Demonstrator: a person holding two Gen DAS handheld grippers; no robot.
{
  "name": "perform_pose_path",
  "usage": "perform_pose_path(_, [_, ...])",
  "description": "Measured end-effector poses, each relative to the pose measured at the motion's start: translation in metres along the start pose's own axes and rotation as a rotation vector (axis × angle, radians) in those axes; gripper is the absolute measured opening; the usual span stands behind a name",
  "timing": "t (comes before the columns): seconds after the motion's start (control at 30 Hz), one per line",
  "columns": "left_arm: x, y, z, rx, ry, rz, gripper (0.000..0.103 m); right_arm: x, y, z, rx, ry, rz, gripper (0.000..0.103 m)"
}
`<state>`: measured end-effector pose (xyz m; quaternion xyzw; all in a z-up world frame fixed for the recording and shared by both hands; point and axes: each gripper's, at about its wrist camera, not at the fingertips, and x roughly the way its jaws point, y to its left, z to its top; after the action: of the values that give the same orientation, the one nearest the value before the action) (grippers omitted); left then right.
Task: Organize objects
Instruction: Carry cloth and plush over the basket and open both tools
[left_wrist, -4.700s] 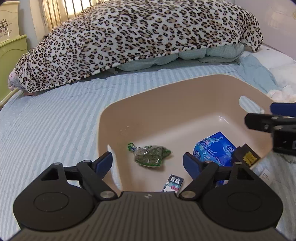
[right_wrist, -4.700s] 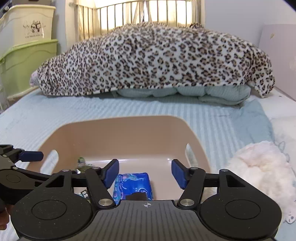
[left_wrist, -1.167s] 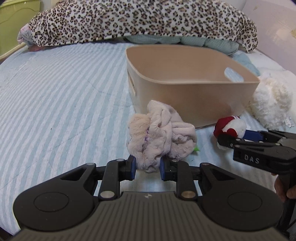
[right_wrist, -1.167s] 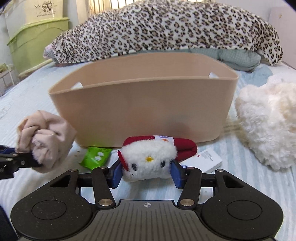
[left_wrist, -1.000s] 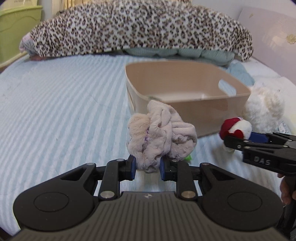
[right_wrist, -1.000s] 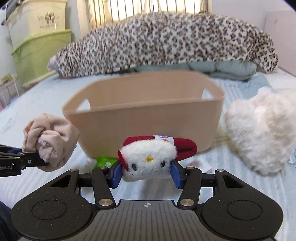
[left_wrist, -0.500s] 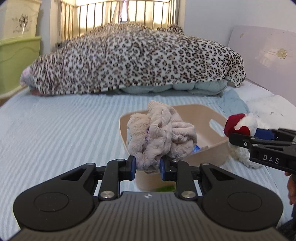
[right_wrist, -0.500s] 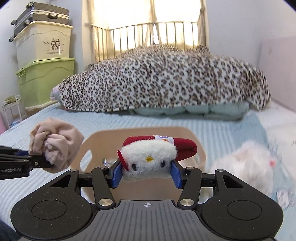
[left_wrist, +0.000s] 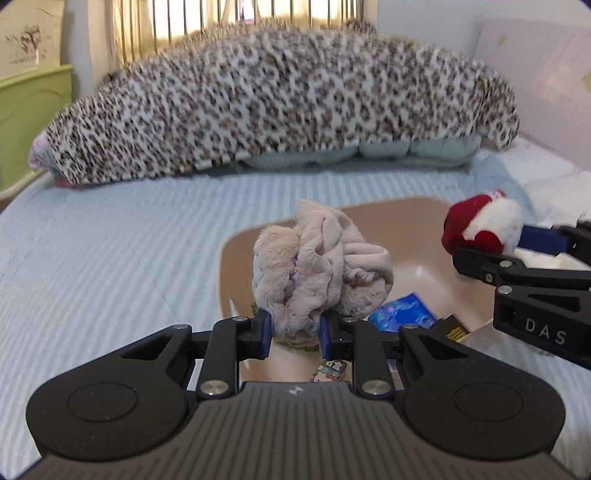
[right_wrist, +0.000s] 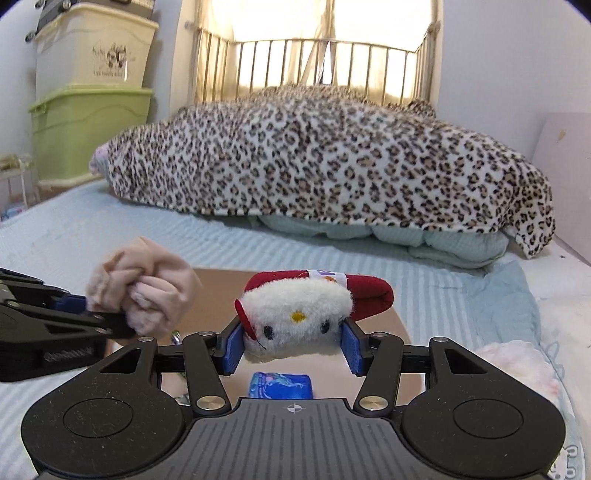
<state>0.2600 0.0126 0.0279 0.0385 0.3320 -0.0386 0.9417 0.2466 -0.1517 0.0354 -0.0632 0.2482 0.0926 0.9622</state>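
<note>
Beige basket is now lying beneath both loads, lifted off the bed: left hand-held gripper clamping the pink cloth, right hand-held gripper squeezing the plush kitty, awaiting release.

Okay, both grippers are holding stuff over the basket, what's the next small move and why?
Probably lower a little, then open both. The left gripper holds the socks and the right gripper holds the plush toy, both above the basket.
</note>
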Motion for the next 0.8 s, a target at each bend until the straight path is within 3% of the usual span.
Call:
perform_pose_path(0.3, [0.048,-0.004,-0.017,0.009,0.121,0.039,0.029,0.047,0.001,-0.015,-0.059,0.121,0.001,0.053])
perform_pose_path(0.4, [0.038,-0.006,-0.017,0.012,0.088,0.03,0.039,0.049,0.002,-0.019,-0.054,0.127,-0.011,0.064])
perform_pose_path(0.47, [0.028,-0.007,-0.013,0.007,0.083,0.029,0.071,0.043,0.002,-0.018,-0.055,0.113,-0.009,0.073])
perform_pose_path(0.5, [0.023,-0.006,-0.012,0.0,0.076,0.031,0.074,0.038,0.002,-0.017,-0.06,0.105,-0.009,0.076])
perform_pose_path(0.63, [0.003,-0.003,-0.009,-0.01,0.061,0.025,0.077,0.014,0.0,-0.016,-0.081,0.081,-0.027,0.092])
perform_pose_path(0.8, [-0.022,0.002,-0.018,-0.048,0.062,-0.001,0.08,-0.013,-0.006,-0.021,-0.067,0.097,-0.028,0.095])
